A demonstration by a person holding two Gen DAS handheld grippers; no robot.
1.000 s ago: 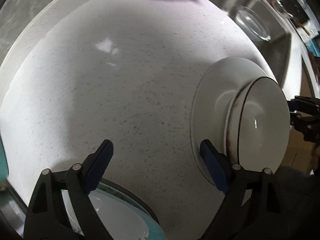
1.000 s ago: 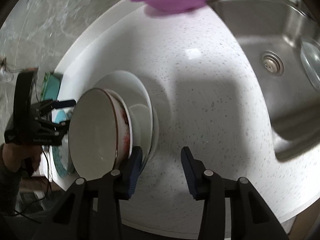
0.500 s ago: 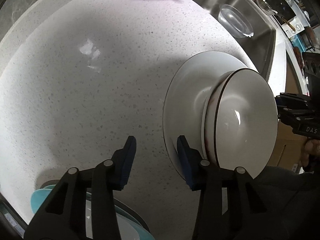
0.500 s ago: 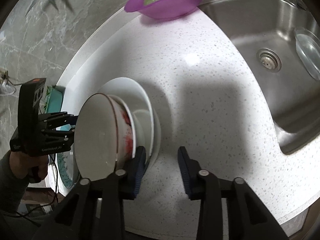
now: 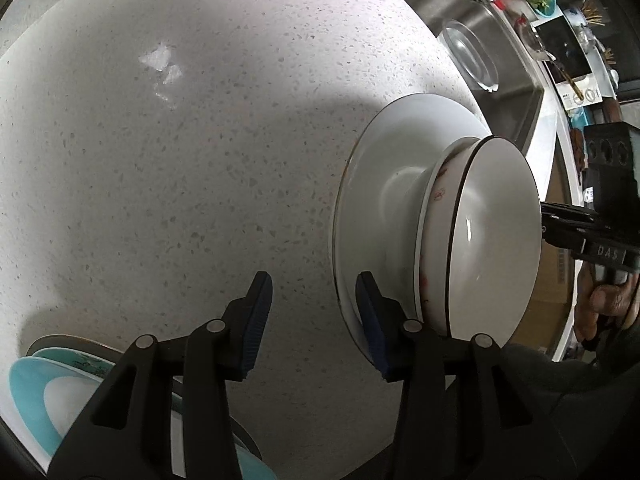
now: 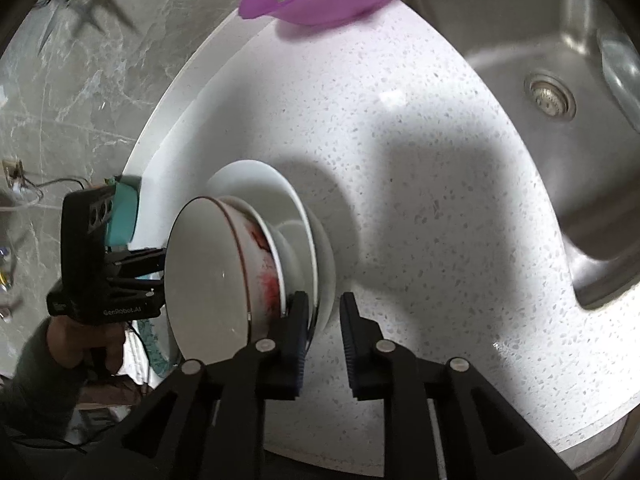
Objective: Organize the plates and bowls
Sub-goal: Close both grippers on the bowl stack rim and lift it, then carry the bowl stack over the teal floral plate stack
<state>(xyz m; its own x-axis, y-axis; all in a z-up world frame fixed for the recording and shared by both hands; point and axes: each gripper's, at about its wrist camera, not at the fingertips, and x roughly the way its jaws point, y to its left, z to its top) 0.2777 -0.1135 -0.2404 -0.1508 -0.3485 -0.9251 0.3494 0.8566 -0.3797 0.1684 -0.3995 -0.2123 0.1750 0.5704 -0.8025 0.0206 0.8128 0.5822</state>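
On speckled white counter (image 5: pixel 168 184), your white plate-and-bowl stack (image 5: pixel 492 232) is built; teal plates (image 5: pixel 28 384) remain. Left gripper (image 5: pixel 312 316) narrowed, empty; right gripper (image 6: pixel 324 320), just closing, grasps nothing.

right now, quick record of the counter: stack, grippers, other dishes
stack: two nested bowls on a white plate
left gripper: jaws just been closing, apart, nothing pinched, beside the plate's rim
right gripper: jaws just been closing, plate's rim between them, gap at one pad
other dishes: purple bowl at far edge; teal plates; glass dish in sink
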